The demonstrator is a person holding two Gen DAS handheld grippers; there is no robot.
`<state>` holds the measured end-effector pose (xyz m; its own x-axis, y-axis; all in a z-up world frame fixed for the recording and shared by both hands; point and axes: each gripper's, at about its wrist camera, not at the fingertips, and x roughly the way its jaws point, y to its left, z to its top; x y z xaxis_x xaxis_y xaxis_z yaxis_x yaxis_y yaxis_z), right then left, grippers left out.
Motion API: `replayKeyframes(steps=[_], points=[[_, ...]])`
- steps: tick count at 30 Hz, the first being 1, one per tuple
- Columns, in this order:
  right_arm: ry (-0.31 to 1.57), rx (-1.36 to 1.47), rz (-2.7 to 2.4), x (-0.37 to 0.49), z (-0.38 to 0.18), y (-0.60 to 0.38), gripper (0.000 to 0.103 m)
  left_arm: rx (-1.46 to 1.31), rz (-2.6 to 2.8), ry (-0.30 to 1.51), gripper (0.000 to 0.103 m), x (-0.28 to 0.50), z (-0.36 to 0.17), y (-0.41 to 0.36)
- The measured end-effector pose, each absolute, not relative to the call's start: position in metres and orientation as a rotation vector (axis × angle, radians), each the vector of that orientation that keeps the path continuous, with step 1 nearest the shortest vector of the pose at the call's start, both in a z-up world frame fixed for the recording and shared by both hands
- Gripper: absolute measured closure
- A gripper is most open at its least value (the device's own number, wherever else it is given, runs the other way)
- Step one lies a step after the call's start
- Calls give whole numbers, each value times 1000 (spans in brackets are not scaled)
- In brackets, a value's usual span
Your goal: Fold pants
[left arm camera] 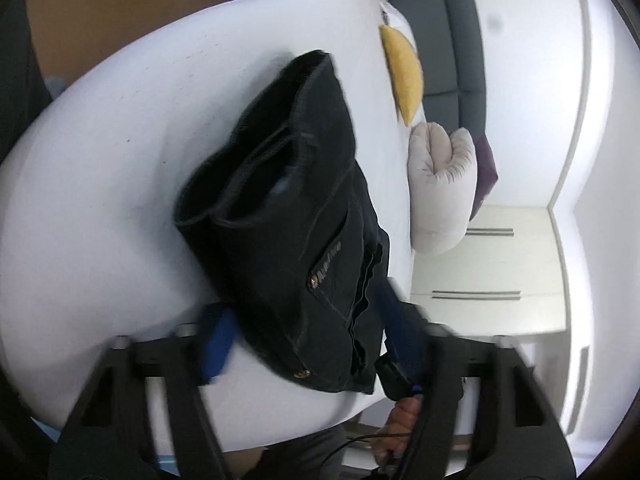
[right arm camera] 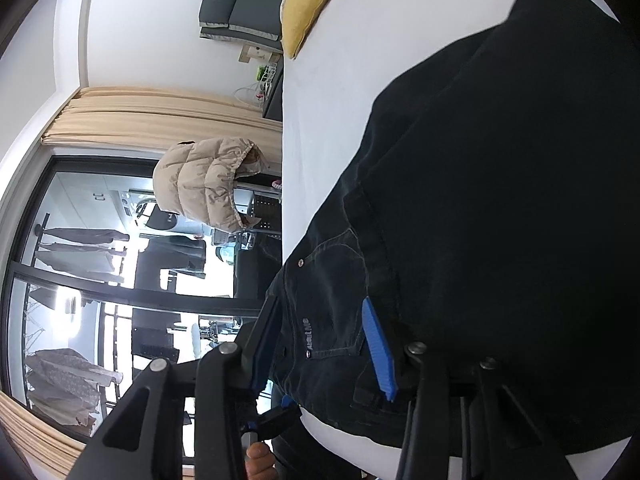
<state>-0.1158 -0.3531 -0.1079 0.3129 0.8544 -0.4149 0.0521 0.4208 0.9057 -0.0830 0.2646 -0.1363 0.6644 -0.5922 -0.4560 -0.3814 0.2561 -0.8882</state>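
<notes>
Dark denim pants (left arm camera: 288, 208) lie folded on the white bed (left arm camera: 100, 160), waistband end near the front edge. In the left wrist view my left gripper (left arm camera: 316, 340) straddles the waistband with its blue pads (left arm camera: 218, 340) wide apart, not closed on the cloth. In the right wrist view the pants (right arm camera: 480, 200) fill the right side. My right gripper (right arm camera: 324, 344) is open around the waistband and back pocket, one blue pad (right arm camera: 378, 348) lying on the denim. The other hand-held gripper shows at the bottom of the left wrist view (left arm camera: 396, 372).
A yellow pillow (left arm camera: 404, 76) and a beige padded jacket (left arm camera: 436, 188) lie at the bed's far edge. A grey headboard (left arm camera: 448, 40) and white wardrobe (left arm camera: 500, 264) stand beyond. In the right wrist view a curtain (right arm camera: 140, 116) and glass door (right arm camera: 100, 280) are to the left.
</notes>
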Motion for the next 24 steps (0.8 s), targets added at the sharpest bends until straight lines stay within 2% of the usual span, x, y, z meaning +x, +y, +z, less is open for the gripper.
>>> replayKeyframes(steps=[2, 6, 16, 23, 24], points=[[1140, 998, 668, -113, -106, -354, 57, -1391, -158, 917, 73, -82, -145, 267], [1184, 931, 648, -104, -102, -349, 57, -1340, -159, 920, 85, -81, -141, 266], [1379, 788, 635, -75, -130, -315, 57, -1091, -212, 858, 89, -65, -77, 255], [1428, 761, 602, -74, -153, -317, 84, -853, -269, 814, 89, -41, -16, 210], [1422, 760, 601, -76, -154, -318, 85, -801, -287, 808, 89, -34, -7, 197]])
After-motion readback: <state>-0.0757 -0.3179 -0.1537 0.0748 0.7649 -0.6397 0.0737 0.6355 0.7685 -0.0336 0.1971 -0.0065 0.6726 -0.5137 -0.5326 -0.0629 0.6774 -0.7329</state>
